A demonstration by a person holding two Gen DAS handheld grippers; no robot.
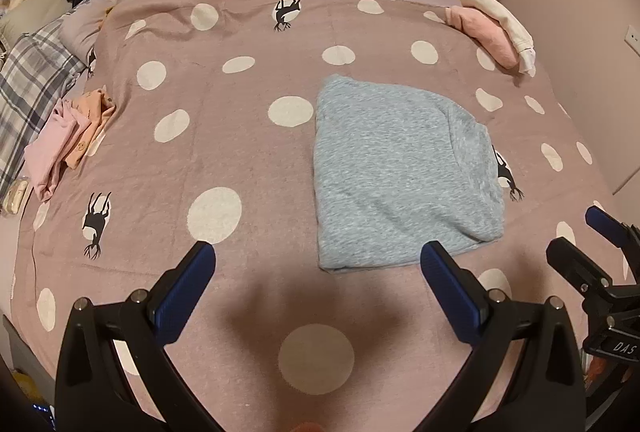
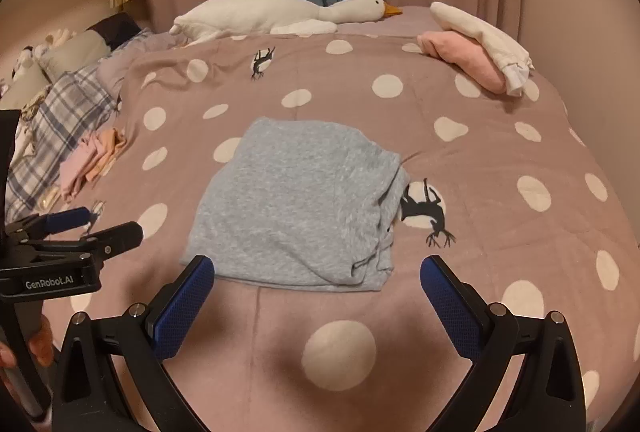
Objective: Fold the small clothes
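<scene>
Your left gripper fingers spread, empty; right gripper fingers spread, empty. Folded grey garment flat on bed. Left gripper label reads "GenRobot.AI".

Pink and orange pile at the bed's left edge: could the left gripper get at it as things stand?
Probably yes. The left gripper is open and empty, and only bare bedspread lies between it and the pile.
</scene>
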